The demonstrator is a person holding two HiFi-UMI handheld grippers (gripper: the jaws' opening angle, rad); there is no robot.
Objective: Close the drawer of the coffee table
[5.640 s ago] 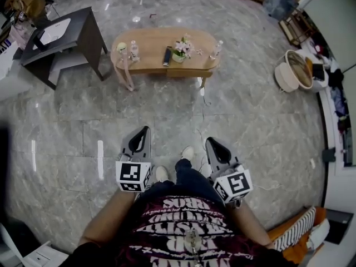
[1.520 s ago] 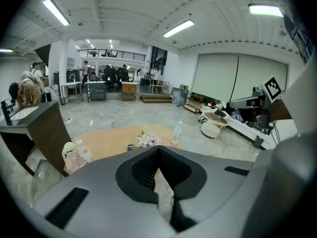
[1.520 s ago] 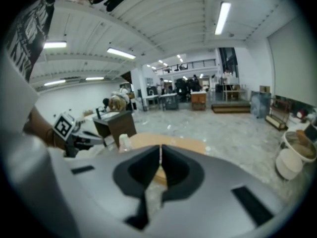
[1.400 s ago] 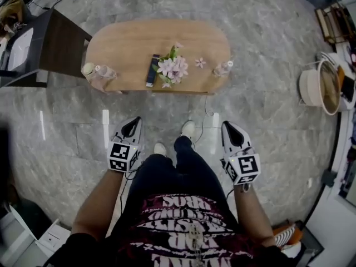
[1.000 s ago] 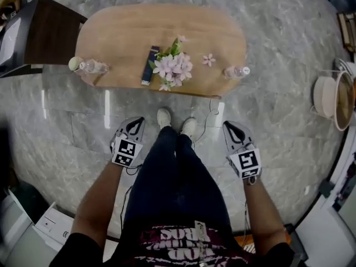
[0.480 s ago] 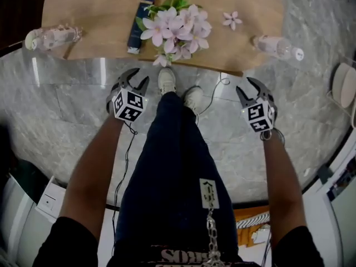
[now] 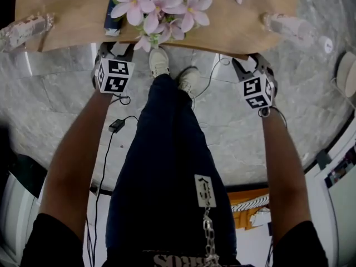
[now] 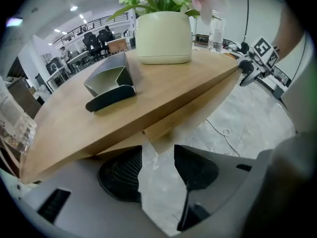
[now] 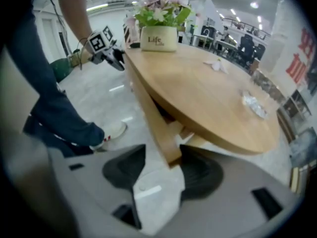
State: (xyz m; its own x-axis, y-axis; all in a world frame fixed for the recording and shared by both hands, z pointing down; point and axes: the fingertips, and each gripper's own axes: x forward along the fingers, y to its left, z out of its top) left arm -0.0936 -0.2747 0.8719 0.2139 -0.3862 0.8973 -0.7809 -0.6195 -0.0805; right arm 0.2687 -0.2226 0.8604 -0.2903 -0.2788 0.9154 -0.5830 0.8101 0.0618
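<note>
Head view, nearest first: stands at 6 o'clock, shoes (image 7: 159, 60) just short of the near edge of the counter (image 7: 233, 26). Holds the left gripper (image 7: 114, 50) at 11 o'clock and the right gripper (image 7: 251, 65) at 1 o'clock, both tucked in at that edge and pointing steeply down. Keeps neither clamped: jaws spread wide on both, having just been opening, pads pressing on nothing. Catches only a wooden edge in each gap, at the tips, apparently untouched. Reads that edge as the front of the drawer (image 8: 190, 118), hung under the top at 12 o'clock from both grippers and seemingly standing out toward 6. Runs long axis 9 to 3, from one gripper to the other, leaving neither hand nearer. Calls for a level push toward 12 on both ends together, lest the front skew and bind. Farther on, atop the counter: a dark flat object (image 8: 111, 98), a flower pot (image 8: 163, 36), a bottle (image 7: 295, 28).
</note>
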